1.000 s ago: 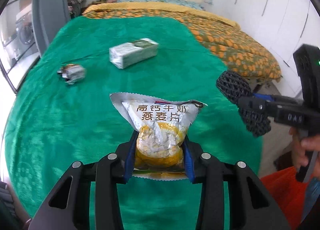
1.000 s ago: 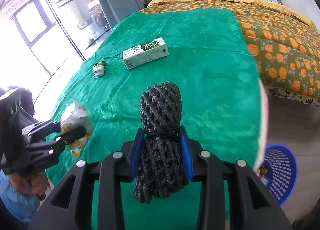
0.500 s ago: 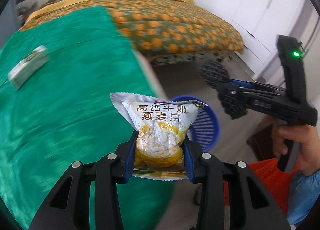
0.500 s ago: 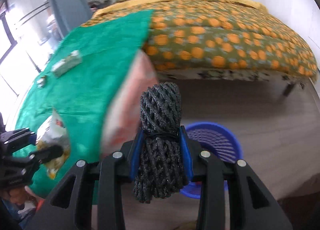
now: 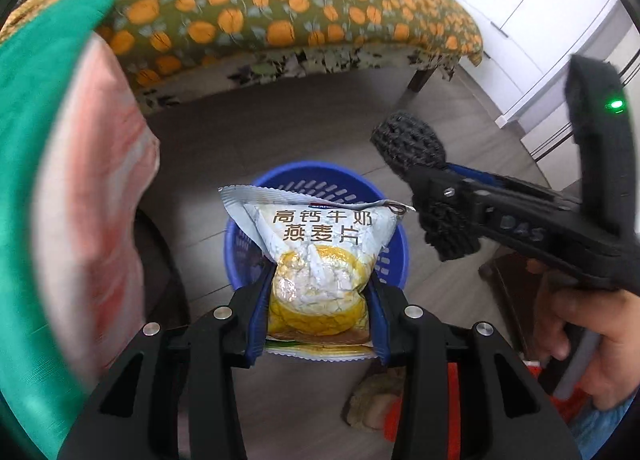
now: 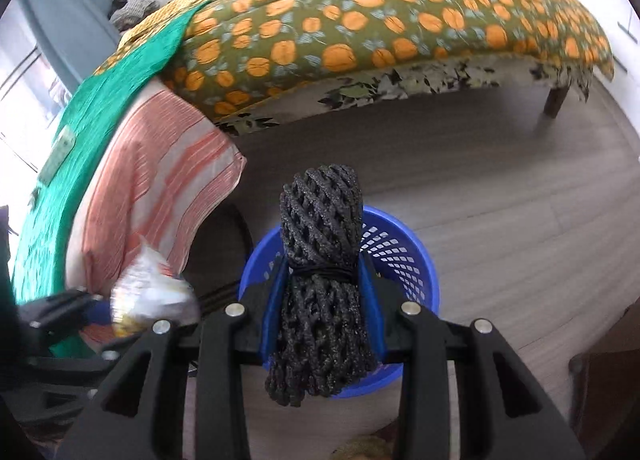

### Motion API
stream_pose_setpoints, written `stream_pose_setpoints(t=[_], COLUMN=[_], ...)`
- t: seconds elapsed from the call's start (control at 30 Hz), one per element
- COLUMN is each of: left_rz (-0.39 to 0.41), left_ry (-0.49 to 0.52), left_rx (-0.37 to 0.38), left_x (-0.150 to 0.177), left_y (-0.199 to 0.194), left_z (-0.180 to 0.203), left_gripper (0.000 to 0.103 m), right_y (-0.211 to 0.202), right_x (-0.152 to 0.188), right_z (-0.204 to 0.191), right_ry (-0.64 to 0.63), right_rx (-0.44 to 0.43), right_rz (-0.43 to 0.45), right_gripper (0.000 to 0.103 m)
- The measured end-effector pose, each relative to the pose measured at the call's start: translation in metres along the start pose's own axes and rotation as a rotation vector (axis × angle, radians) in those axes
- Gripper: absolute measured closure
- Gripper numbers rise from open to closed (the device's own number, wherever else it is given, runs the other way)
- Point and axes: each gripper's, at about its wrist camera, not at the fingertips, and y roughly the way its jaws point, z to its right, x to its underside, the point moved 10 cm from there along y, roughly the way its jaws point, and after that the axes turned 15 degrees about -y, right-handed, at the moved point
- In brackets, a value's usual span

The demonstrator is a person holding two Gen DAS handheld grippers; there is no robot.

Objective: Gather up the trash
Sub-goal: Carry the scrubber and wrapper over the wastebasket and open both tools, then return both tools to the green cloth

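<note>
My left gripper [image 5: 318, 296] is shut on a silver and yellow oat snack packet [image 5: 316, 252] and holds it above a blue plastic basket [image 5: 308, 184] on the floor. My right gripper [image 6: 320, 296] is shut on a black foam net bundle [image 6: 320, 260] and holds it over the same blue basket [image 6: 404, 244]. In the left wrist view the right gripper [image 5: 440, 216] with the black net [image 5: 408, 144] is at the right, level with the packet. In the right wrist view the packet [image 6: 152, 292] shows blurred at the lower left.
A bed with an orange-patterned quilt [image 6: 360, 20] and a green cover [image 6: 100, 100] stands behind and to the left. A striped pink sheet [image 6: 160, 188] hangs off its corner near the basket. A green carton [image 6: 58, 154] lies on the green cover. Grey wooden floor [image 6: 500, 180] surrounds the basket.
Both grippers have swung from over the green bed cover to the right and down, and now hold the packet and the net above the blue basket.
</note>
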Motion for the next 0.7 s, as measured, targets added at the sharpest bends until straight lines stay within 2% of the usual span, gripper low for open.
stream_pose_setpoints(t=[0.2,0.27,0.3,0.33,0.37,0.4,0.57,0.67,0.7], left_rz=[-0.022,-0.018,-0.016,-0.007,0.005,0.008,0.068,0.138,0.161], left_ry=[-0.011,-0.016,-0.02,-0.025,-0.028,-0.029,-0.026,0.011,0.023], left_rx=[-0.017,-0.02,-0.021,-0.025,-0.033,-0.039,-0.008,0.029,0.041], left_x=[-0.005,-0.008,-0.01,-0.014,-0.018,-0.019,-0.022,-0.019,-0.017], left_y=[0.045,0.057,0.061,0.065,0.065,0.065,0.029,-0.014,-0.029], left_z=[0.002,0.002,0.001,0.001,-0.001,-0.002,0.005,0.016,0.018], left_gripper=[0.06,0.045,0.034,0.031,0.03,0.03,0.024,0.017,0.014], right_y=[0.016,0.022,0.025,0.027,0.027,0.027,0.002,-0.018,-0.025], right_x=[0.006,0.007,0.008,0.009,0.01,0.008,-0.008,-0.017,-0.018], right_z=[0.022,0.025,0.028,0.03,0.031,0.033,0.035,0.035,0.033], right_ry=[0.042,0.049,0.059,0.072,0.079,0.081,0.073,0.066,0.061], right_rx=[-0.025,-0.034,-0.043,-0.052,-0.054,-0.055,-0.013,0.073,0.108], right_rz=[-0.016,-0.019,-0.019,-0.018,-0.017,-0.014,0.059,0.113,0.132], right_gripper=[0.068,0.065,0.051,0.04,0.034,0.034,0.031,0.01,0.009])
